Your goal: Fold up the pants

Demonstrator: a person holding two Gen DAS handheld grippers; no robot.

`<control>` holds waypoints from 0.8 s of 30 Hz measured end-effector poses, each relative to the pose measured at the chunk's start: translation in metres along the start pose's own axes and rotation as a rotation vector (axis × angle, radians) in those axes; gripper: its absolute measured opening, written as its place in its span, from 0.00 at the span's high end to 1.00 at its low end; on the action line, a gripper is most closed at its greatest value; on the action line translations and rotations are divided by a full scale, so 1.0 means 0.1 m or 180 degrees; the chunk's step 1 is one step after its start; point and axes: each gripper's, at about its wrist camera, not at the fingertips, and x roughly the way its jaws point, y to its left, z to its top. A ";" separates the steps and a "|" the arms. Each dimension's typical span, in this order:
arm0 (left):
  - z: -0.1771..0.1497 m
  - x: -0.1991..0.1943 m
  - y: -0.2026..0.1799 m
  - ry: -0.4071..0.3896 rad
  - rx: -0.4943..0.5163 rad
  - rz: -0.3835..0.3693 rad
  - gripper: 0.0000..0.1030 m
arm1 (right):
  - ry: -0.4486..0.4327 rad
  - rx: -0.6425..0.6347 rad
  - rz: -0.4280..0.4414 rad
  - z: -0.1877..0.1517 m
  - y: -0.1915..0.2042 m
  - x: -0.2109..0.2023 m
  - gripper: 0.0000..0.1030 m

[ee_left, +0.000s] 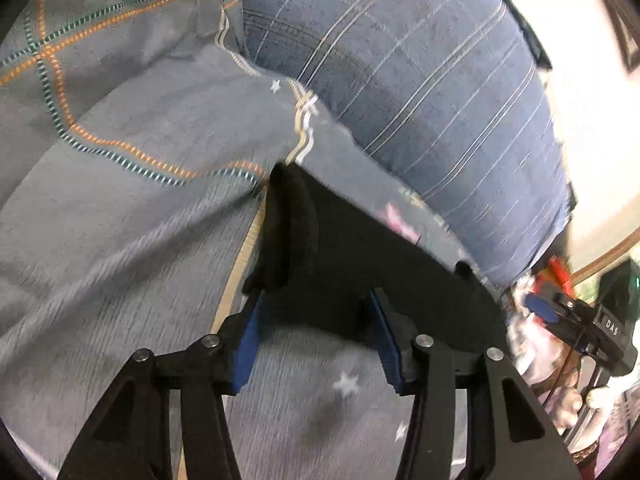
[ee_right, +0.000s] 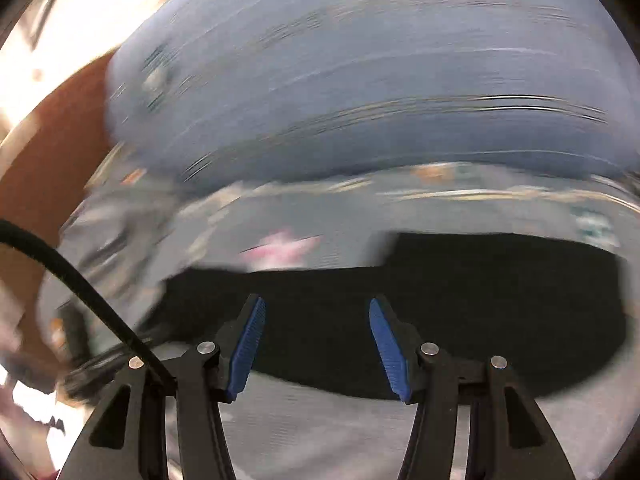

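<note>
The black pants (ee_left: 344, 256) lie on a grey star-patterned bedsheet (ee_left: 120, 240). In the left wrist view my left gripper (ee_left: 316, 320) is open, its blue pads on either side of the near edge of the pants, with a bunched fold (ee_left: 284, 236) rising just ahead of the left pad. In the right wrist view, which is blurred by motion, the pants (ee_right: 460, 300) stretch as a dark band ahead, and my right gripper (ee_right: 318, 324) is open over their near edge. The right gripper also shows in the left wrist view (ee_left: 560, 312) at the far right.
A large blue plaid pillow (ee_left: 420, 80) lies behind the pants; it also shows in the right wrist view (ee_right: 360, 80). A black cable (ee_right: 80, 276) crosses the lower left there. A brown surface (ee_right: 52, 160) and bright room lie at the left.
</note>
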 end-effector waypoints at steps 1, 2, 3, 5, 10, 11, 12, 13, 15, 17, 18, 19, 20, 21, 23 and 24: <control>0.02 0.01 0.01 0.0004 -0.0003 -0.0036 0.51 | 0.0178 -0.0138 0.0160 0.11 0.29 0.22 0.42; 0.03 0.02 0.01 -0.0006 -0.0007 -0.0078 0.51 | 0.0289 -0.0222 0.0236 0.16 0.47 0.35 0.42; 0.04 0.02 0.03 -0.0021 -0.0003 -0.0128 0.51 | 0.0473 -0.0379 0.0321 0.25 0.75 0.57 0.42; 0.03 0.02 0.07 -0.0042 0.0013 -0.0191 0.51 | 0.0706 -0.0647 0.0293 0.32 1.17 0.90 0.43; 0.05 0.01 0.16 -0.0055 -0.0059 -0.0308 0.51 | 0.1174 -0.1129 0.0107 0.35 1.86 1.67 0.43; 0.07 0.01 0.16 -0.0056 -0.0066 -0.0303 0.51 | 0.1247 -0.1198 0.0058 0.34 1.94 1.79 0.44; 0.08 0.00 0.17 -0.0056 -0.0077 -0.0294 0.52 | 0.1310 -0.1295 -0.0054 0.30 2.04 1.93 0.44; 0.09 0.00 0.19 -0.0058 -0.0100 -0.0294 0.52 | 0.1341 -0.1361 -0.0155 0.27 2.09 2.01 0.44; 0.10 0.00 0.21 -0.0054 -0.0145 -0.0298 0.53 | 0.1372 -0.1473 -0.0354 0.22 2.19 2.17 0.71; 0.11 0.00 0.21 -0.0029 -0.0129 -0.0267 0.65 | 0.1424 -0.1508 -0.0509 0.19 2.20 2.26 0.92; 0.12 0.01 0.20 -0.0016 -0.0108 -0.0256 0.74 | 0.1376 -0.1497 -0.0526 0.20 2.20 2.24 0.92; 0.13 0.01 0.20 -0.0019 -0.0102 -0.0277 0.76 | 0.1279 -0.1547 -0.0554 0.21 2.22 2.18 0.92; 0.16 0.01 0.20 -0.0043 -0.0128 -0.0317 0.76 | 0.1179 -0.1580 -0.0579 0.22 2.25 2.12 0.92; 0.18 0.00 0.20 -0.0066 -0.0156 -0.0362 0.76 | 0.1086 -0.1566 -0.0596 0.26 2.25 2.06 0.92; 0.21 0.00 0.21 -0.0104 -0.0176 -0.0404 0.75 | 0.0948 -0.1469 -0.0616 0.35 2.22 1.95 0.92; 0.22 0.01 0.20 -0.0119 -0.0189 -0.0390 0.75 | 0.0925 -0.1431 -0.0641 0.40 2.20 1.94 0.92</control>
